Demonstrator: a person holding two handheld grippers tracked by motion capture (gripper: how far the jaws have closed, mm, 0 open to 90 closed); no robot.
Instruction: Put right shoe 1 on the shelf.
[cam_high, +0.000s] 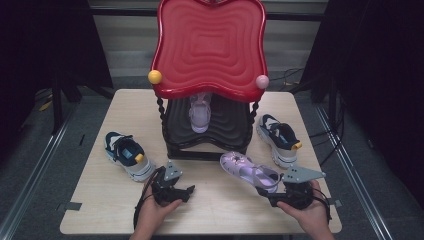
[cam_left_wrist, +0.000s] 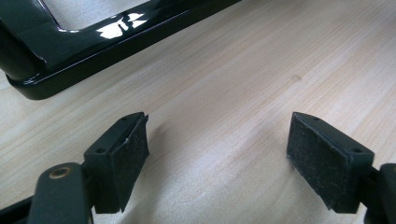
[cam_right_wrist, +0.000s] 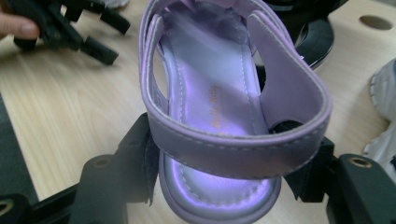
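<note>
Your right gripper (cam_high: 272, 192) is clamped on the lilac sandal (cam_high: 250, 171) at the heel: light, floppy straps, so grip the stiffer sole. Left gripper (cam_high: 186, 190) sits open, holding nothing.

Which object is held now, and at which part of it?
The right hand-held gripper holds the purple sandal by its heel end.

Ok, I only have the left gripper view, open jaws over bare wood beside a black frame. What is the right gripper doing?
Observer: The right gripper is shut on the heel of a lilac sandal.
Operator: Where's its mate?
Observer: The second lilac sandal stands on the black lower shelf of the rack.
Operator: Other shoes?
Observer: One navy sneaker lies left of the rack, another navy sneaker right of it.
</note>
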